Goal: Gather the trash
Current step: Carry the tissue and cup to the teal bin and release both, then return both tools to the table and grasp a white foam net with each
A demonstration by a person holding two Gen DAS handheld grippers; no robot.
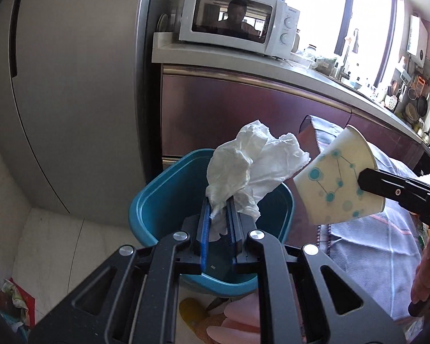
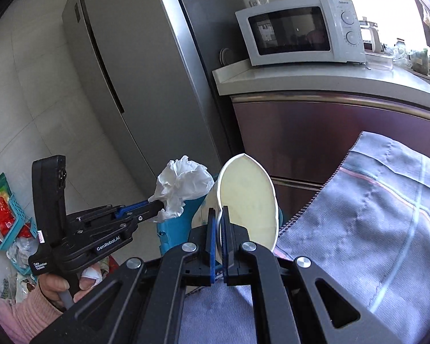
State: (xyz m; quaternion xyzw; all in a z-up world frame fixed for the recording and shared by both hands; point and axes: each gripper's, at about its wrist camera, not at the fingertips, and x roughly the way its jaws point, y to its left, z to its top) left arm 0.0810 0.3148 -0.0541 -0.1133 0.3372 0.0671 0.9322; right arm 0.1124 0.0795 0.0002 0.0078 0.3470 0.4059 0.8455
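My left gripper (image 1: 218, 200) is shut on a crumpled white tissue (image 1: 252, 166) and holds it above a teal trash bin (image 1: 163, 197). In the right wrist view the left gripper (image 2: 157, 210) and tissue (image 2: 183, 186) sit at the left, over the bin (image 2: 176, 229). My right gripper (image 2: 218, 213) is shut on the rim of a squashed paper cup (image 2: 249, 195) with teal dots. In the left wrist view the cup (image 1: 338, 180) hangs beside the tissue, just right of the bin, pinched by the right gripper (image 1: 364, 182).
A grey fridge (image 1: 71, 86) stands left of the bin. A counter (image 1: 272, 66) with a microwave (image 1: 235, 20) and maroon cabinets (image 1: 243, 109) is behind. A grey-blue cloth-covered table (image 2: 372, 229) lies at right. A teal basket (image 2: 11, 223) with packets sits on the floor.
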